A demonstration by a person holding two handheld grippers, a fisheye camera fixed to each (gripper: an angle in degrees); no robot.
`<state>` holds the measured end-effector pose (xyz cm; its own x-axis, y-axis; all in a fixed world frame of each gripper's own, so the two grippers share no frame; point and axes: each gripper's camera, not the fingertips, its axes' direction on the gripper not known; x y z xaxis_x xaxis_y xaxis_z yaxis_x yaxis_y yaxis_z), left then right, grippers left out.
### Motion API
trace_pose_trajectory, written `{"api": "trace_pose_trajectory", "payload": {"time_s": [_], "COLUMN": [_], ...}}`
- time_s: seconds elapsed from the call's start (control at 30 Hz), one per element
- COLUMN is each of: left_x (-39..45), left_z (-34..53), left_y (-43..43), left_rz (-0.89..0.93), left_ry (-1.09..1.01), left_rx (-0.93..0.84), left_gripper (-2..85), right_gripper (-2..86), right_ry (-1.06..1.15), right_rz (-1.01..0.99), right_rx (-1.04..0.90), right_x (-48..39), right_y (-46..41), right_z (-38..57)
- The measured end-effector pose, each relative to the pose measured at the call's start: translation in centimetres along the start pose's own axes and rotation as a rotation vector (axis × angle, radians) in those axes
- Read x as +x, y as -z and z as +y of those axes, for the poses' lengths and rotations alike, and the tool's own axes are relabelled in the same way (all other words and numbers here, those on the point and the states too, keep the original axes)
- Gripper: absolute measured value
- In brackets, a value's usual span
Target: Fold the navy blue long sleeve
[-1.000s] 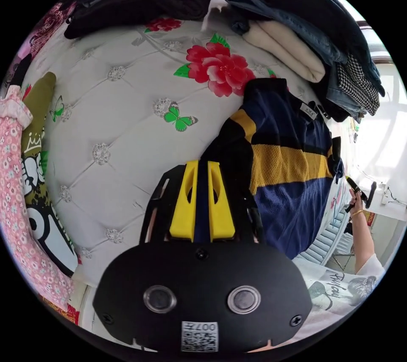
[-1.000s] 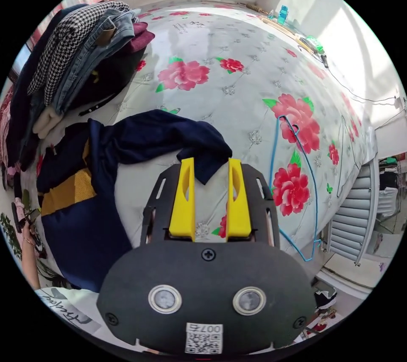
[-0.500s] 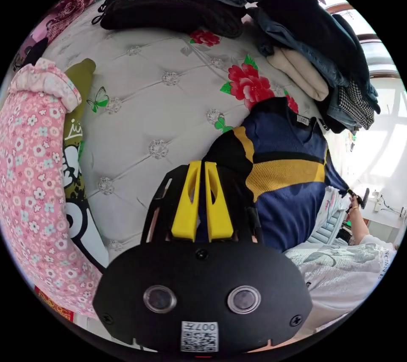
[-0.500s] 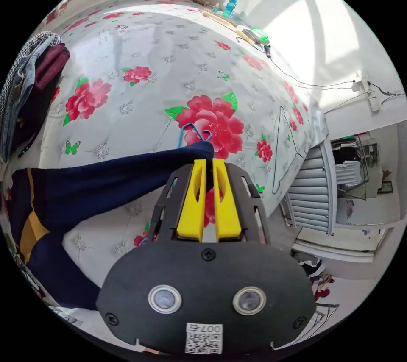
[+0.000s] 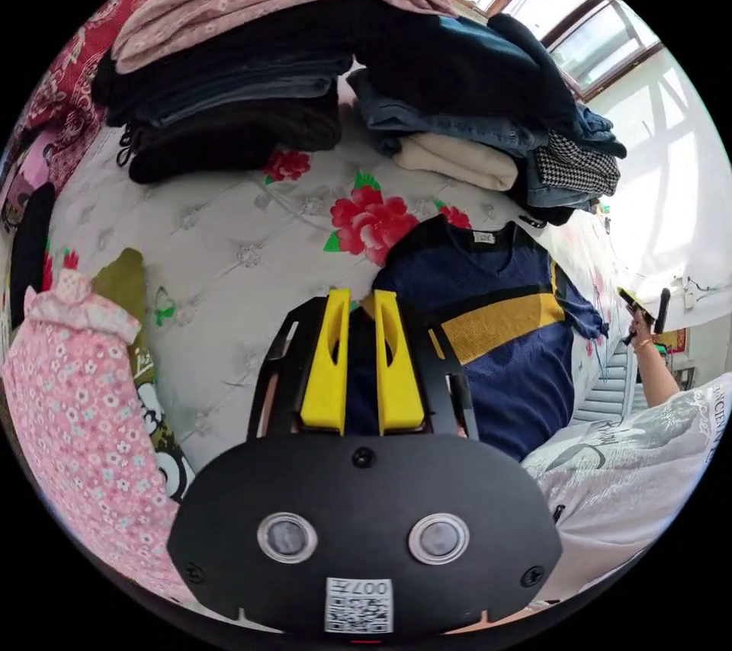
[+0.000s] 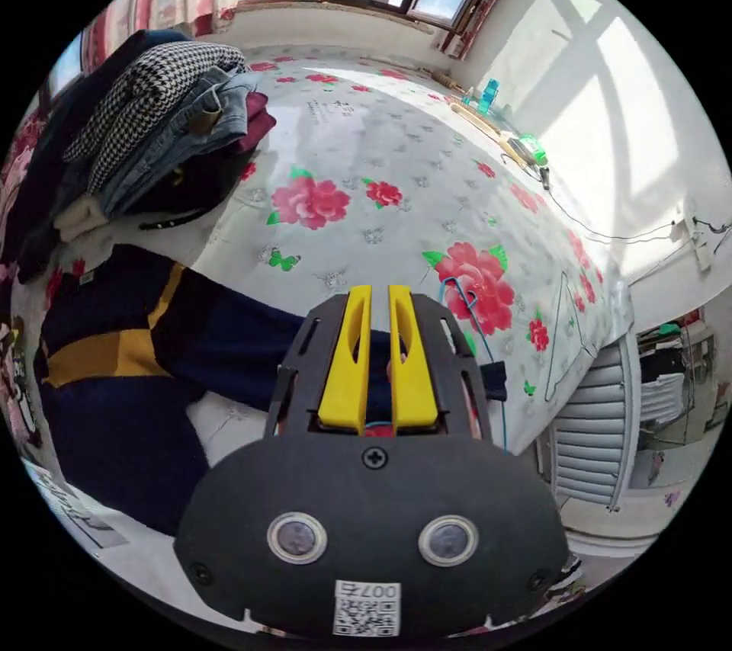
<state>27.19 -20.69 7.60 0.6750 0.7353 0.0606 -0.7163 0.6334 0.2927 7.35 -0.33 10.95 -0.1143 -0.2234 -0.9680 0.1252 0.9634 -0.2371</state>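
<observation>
The navy blue long sleeve (image 5: 503, 346) with a yellow chest band lies spread on the flowered bed (image 5: 229, 254), collar toward the clothes stacks. My left gripper (image 5: 361, 299) sits low over its left sleeve, and navy cloth fills the narrow gap between the yellow jaws. In the right gripper view the shirt's body (image 6: 114, 346) lies at the left. Its other sleeve (image 6: 244, 354) runs straight out to my right gripper (image 6: 380, 289), whose jaws are shut on the cuff end. The right gripper (image 5: 646, 309) also appears at the far right of the left gripper view, held in a hand.
Stacks of folded clothes (image 5: 252, 94) (image 6: 152, 117) stand just beyond the collar. A pink floral garment (image 5: 69, 407) lies left. A blue hanger (image 6: 457, 293) and a thin wire hanger (image 6: 568, 331) lie near the bed's edge, with a radiator (image 6: 602, 437) below. The person's white top (image 5: 633, 453) is close.
The right gripper shut on the crumpled sleeve's end and drew it out straight across the bed. The left gripper's jaws stand a little wider than half a second ago. Both cameras moved.
</observation>
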Motion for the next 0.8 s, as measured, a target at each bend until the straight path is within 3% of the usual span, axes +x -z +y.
{"api": "trace_pose_trajectory", "payload": {"time_s": [0.07, 0.13, 0.3, 0.37, 0.5, 0.6, 0.67, 0.8], "left_x": [1.7, 2.7, 3.0, 1.7, -0.2, -1.5, -2.4, -3.3], "left_z": [-2.5, -3.9, -5.2, -5.1, -4.8, -1.3, 3.6, 13.6], "left_y": [-3.0, -5.6, -10.0, -9.4, -7.6, -2.1, 2.1, 6.2], "left_rz": [0.078, 0.069, -0.037, -0.001, 0.028, 0.044, 0.065, -0.016], "left_ry": [-0.044, -0.053, -0.028, 0.012, 0.067, 0.117, 0.146, 0.239], "left_rx": [-0.015, -0.037, -0.112, -0.042, -0.029, 0.162, 0.240, 0.179], "left_gripper": [6.0, 5.5, 0.6, -0.2, -0.1, 0.8, 3.2, 5.6], "right_gripper": [0.8, 0.8, 0.7, 0.5, 0.0, -0.2, -0.2, -0.3], "right_ry": [0.132, 0.268, 0.488, 0.520, 0.455, 0.416, 0.382, 0.353], "right_rz": [-0.189, -0.252, -0.366, -0.326, -0.299, -0.262, -0.271, -0.358], "right_rx": [0.012, -0.003, -0.092, -0.169, -0.093, -0.119, -0.030, 0.002], "right_x": [-7.3, -12.9, -22.6, -24.9, -25.0, -24.3, -22.6, -20.3], "right_y": [-1.8, -3.4, -7.1, -9.6, -10.0, -9.6, -7.1, -3.9], "right_z": [-1.9, -3.1, -5.5, -5.8, -6.5, -6.9, -5.9, -2.5]}}
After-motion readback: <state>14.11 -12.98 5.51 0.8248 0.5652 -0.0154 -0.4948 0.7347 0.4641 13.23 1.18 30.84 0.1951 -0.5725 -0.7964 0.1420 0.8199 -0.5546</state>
